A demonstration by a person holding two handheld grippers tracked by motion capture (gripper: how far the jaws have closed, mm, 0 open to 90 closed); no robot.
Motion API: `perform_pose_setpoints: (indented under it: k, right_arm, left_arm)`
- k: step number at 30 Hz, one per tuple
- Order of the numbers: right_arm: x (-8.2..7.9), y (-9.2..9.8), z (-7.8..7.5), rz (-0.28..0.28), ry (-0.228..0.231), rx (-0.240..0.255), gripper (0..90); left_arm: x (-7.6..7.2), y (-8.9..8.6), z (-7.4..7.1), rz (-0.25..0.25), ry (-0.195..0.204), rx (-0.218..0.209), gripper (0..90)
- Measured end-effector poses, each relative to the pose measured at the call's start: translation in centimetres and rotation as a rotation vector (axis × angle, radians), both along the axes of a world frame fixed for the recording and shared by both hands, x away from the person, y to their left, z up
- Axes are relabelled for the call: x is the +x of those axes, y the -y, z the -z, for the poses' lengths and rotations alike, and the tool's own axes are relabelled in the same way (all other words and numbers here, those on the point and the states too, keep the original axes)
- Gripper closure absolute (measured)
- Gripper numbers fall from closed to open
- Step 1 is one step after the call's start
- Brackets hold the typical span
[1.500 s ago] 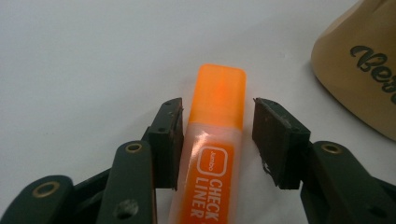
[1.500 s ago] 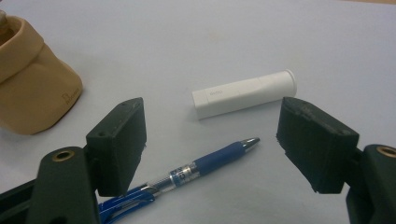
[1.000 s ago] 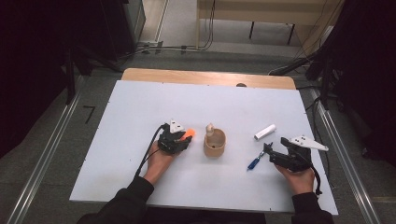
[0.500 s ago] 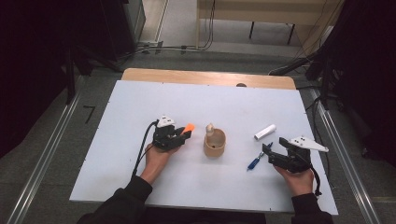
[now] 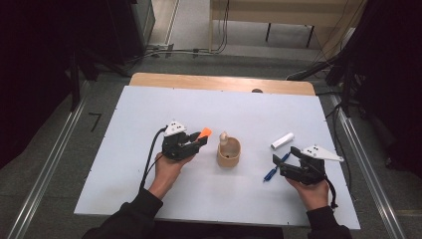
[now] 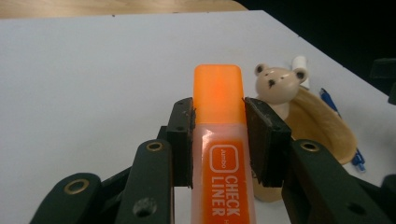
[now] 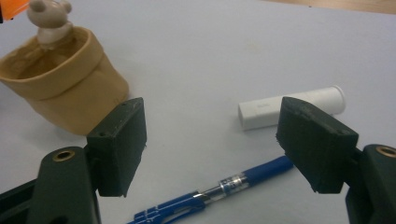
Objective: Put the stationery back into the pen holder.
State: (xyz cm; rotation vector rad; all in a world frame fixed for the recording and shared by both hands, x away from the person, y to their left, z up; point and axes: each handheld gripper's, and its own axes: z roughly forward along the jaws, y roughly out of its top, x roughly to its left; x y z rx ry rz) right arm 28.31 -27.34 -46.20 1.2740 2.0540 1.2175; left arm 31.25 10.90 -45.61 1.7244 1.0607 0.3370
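My left gripper [image 5: 200, 139] is shut on an orange highlighter [image 6: 221, 135], whose cap [image 5: 204, 133] sticks out toward the tan cup [image 5: 229, 154]. A small bear figure [image 6: 277, 84] stands in that cup [image 6: 322, 126]. In the left gripper view the jaws clamp the highlighter on both sides. My right gripper [image 5: 281, 160] is open, low over the table at the right. A blue pen [image 7: 219, 191] lies between and just below its jaws, and a white cylinder [image 7: 289, 108] lies beyond. The pen [image 5: 275, 168] and white cylinder [image 5: 282, 140] lie right of the cup.
The white table top [image 5: 149, 109] has a wooden strip [image 5: 219, 82] along its far edge. Cables [image 5: 149, 159] trail from the grippers. Dark floor and metal rails [image 5: 45, 169] flank the table.
The left gripper has lifted slightly and moved a little away from the cup with the highlighter. The right gripper has held almost still by the pen.
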Motion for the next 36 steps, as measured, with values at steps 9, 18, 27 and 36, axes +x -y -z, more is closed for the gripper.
perform_pose_setpoints:
  k: [9, 18, 27, 36]
  right_arm:
    - [-0.5, -2.4, -0.5, -0.069, 0.012, 0.009, 22.8]
    - [-0.7, -5.1, -1.0, -0.149, 0.013, 0.025, 22.7]
    - [-0.6, -6.9, -1.2, -0.206, -0.005, 0.058, 22.7]
    - [-0.3, -8.2, -1.7, -0.283, -0.063, 0.208, 23.7]
  left_arm:
    - [-0.6, 1.1, -1.0, 0.033, 0.026, -0.025, 65.5]
    - [-1.0, 2.8, -2.3, 0.067, 0.066, -0.039, 65.5]
    - [-1.1, 4.5, -2.4, 0.089, 0.072, -0.043, 65.5]
    - [-1.3, 6.3, -2.0, 0.117, 0.072, -0.064, 65.4]
